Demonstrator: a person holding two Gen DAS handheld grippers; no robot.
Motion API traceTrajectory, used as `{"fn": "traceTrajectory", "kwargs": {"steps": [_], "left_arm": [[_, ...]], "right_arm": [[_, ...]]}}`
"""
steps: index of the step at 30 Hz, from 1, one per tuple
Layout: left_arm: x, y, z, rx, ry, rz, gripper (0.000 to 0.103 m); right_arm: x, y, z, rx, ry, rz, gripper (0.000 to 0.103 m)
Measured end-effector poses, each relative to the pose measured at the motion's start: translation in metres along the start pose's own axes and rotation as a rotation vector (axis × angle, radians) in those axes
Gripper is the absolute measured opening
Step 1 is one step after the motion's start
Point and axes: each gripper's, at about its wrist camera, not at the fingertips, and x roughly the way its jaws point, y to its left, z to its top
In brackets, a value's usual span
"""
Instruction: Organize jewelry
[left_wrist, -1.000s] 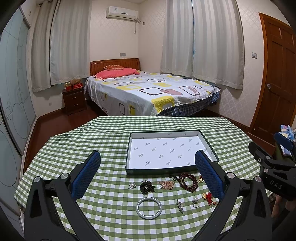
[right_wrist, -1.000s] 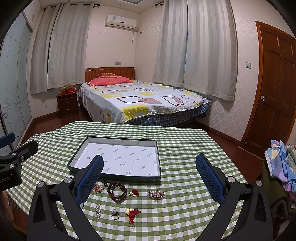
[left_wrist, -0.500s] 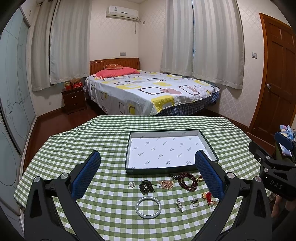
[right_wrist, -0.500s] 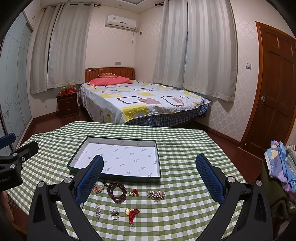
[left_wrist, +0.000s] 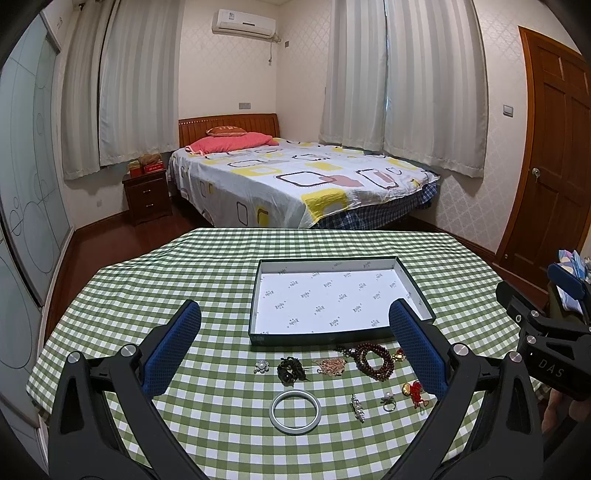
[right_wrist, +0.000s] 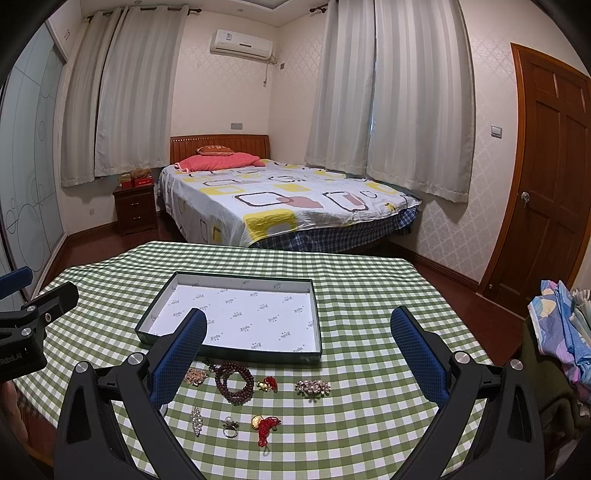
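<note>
Change: none detected against the frames of the last second; same hover, same layout.
Left gripper (left_wrist: 295, 343): spread wide, empty, held above the near jewelry.
Right gripper (right_wrist: 299, 347): spread wide, empty, likewise raised.
Tray (left_wrist: 419, 295): on the checked tablecloth (left_wrist: 192, 266), white lining bare, nothing inside.
Jewelry: all on the cloth, just in front of the tray's near wall.
Items: white bangle (left_wrist: 295, 412); bead bracelet (left_wrist: 373, 360); black piece (left_wrist: 291, 370); pearl piece (left_wrist: 261, 366); ring (left_wrist: 388, 401); rhinestone brooch (right_wrist: 312, 387); red-tasselled charm (right_wrist: 266, 425).
Contact: none; pads clear of every piece.
Progress: judged not started; no piece sorted.
Implication: standstill suggests target selection pending; bangle nearest the left gripper.
</note>
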Motion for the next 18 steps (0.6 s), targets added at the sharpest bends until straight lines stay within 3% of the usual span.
{"fn": "traceTrajectory", "kwargs": {"steps": [18], "left_arm": [[0.0004, -0.0006, -0.0018, -0.002, 0.002, -0.003, 0.099]], "right_arm": [[0.0009, 0.0006, 0.0005, -0.002, 0.0, 0.001, 0.097]]}}
